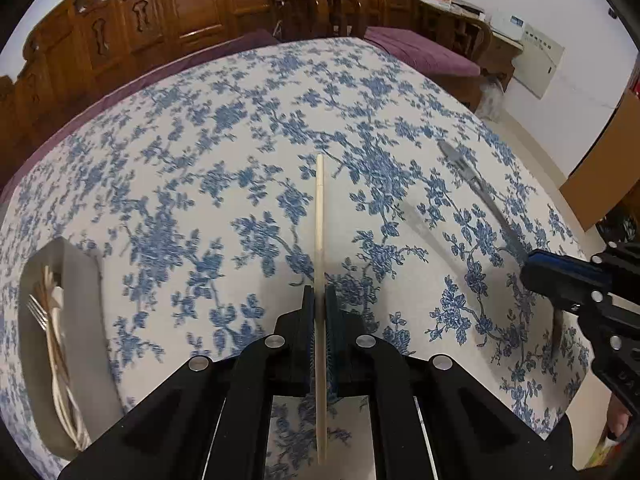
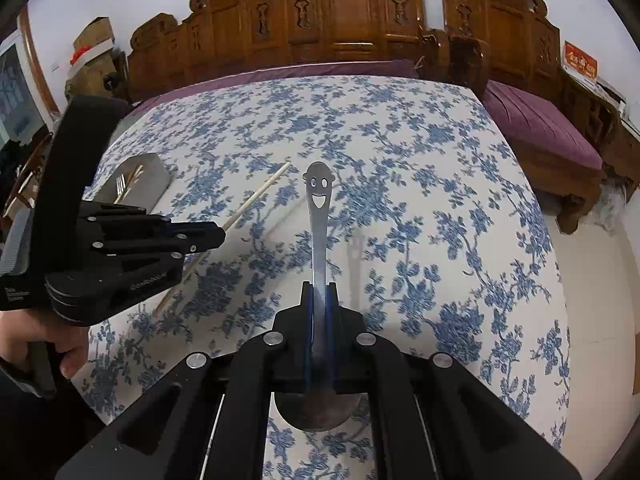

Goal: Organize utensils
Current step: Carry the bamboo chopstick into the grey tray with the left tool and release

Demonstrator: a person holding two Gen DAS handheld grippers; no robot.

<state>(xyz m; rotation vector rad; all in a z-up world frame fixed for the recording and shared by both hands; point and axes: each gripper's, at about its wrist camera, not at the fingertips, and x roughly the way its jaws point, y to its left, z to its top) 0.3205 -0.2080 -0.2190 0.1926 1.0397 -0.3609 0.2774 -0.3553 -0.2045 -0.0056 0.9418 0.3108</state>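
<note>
My left gripper (image 1: 319,294) is shut on a pale wooden chopstick (image 1: 319,216), which runs straight ahead between the pads and hangs above the tablecloth. The same chopstick (image 2: 260,194) sticks out of the left gripper (image 2: 219,235) in the right wrist view. My right gripper (image 2: 319,292) is shut on a steel spoon (image 2: 318,216) with a smiling face cut into its handle end; the bowl sits behind the pads. In the left wrist view that spoon (image 1: 476,184) points away from the right gripper (image 1: 532,266).
A grey utensil tray (image 1: 80,280) lies at the left on the blue-flowered tablecloth (image 1: 224,128), holding a fork and several chopsticks; it also shows as the tray (image 2: 148,178) in the right wrist view. Carved wooden benches with purple cushions (image 2: 536,128) stand behind. A hand (image 2: 48,340) holds the left gripper.
</note>
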